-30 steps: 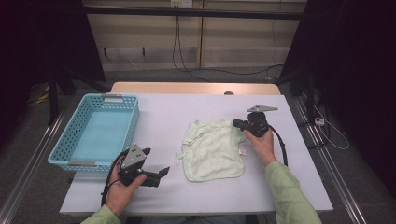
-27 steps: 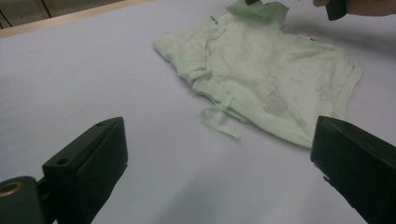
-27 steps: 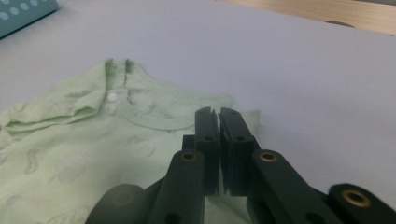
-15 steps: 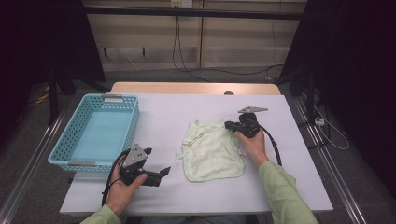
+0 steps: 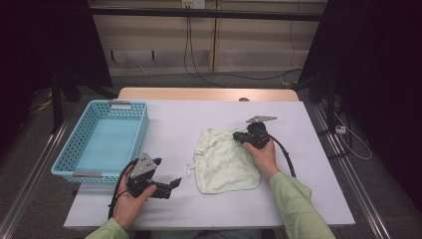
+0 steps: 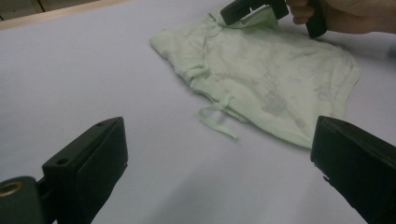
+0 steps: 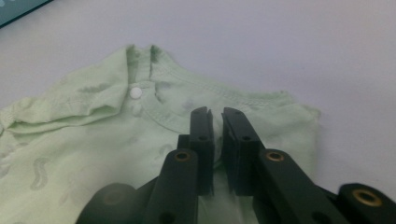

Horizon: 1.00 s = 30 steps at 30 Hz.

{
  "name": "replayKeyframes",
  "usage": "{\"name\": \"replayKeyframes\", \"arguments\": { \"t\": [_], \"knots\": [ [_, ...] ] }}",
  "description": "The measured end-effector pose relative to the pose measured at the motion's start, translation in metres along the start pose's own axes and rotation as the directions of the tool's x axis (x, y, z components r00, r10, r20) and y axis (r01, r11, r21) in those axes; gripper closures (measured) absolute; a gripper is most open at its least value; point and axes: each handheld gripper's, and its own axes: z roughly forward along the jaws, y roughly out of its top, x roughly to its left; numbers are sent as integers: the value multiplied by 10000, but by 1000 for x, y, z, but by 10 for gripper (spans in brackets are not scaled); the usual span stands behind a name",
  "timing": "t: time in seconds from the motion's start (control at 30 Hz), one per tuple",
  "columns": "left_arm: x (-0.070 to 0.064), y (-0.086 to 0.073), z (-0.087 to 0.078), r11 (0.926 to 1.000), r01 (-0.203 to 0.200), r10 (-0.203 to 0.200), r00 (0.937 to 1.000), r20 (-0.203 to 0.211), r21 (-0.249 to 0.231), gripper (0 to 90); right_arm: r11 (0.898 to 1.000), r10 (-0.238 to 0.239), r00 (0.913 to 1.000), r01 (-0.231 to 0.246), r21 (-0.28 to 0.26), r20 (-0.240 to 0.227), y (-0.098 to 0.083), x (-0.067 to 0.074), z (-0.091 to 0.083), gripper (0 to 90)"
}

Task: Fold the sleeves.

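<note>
A pale green baby garment (image 5: 224,159) lies flat in the middle of the white table (image 5: 199,112). My right gripper (image 5: 238,137) lies low over its far right edge, near the neckline. In the right gripper view its jaws (image 7: 215,114) have just been opening; they stand a narrow slit apart above the garment (image 7: 84,140), with green fabric showing in the gap. My left gripper (image 5: 168,173) rests at the front left, wide open and with nothing between its jaws. In its own view (image 6: 219,172) it faces the garment (image 6: 261,70) and its loose tie, with the right gripper (image 6: 252,7) beyond.
A light blue plastic basket (image 5: 141,134) stands at the table's left side, with nothing visible in it. Bare tabletop lies between the left gripper and the garment. A black cable (image 5: 286,154) trails from the right gripper towards the front.
My right hand moved left and a little lower, and the garment's far right edge shifted left with it. Its jaws parted slightly. The left hand stayed put.
</note>
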Motion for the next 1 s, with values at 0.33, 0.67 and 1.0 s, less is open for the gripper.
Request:
{"name": "replayKeyframes", "arguments": {
  "t": [0.33,0.67,1.0],
  "knots": [
    [0,0,-1,10000,0,0,10000,-20,-22,41,9995,-63,9993,51,-319,-379,4,1,-12,633],
    [0,0,-1,10000,-29,29,10000,-35,-40,41,9987,43,9991,-64,-498,-421,4,-1,-41,651],
    [-1,0,0,10000,-54,54,10000,-45,-53,41,9988,-446,9990,448,200,-103,-16,1,-62,704]
  ]
}}
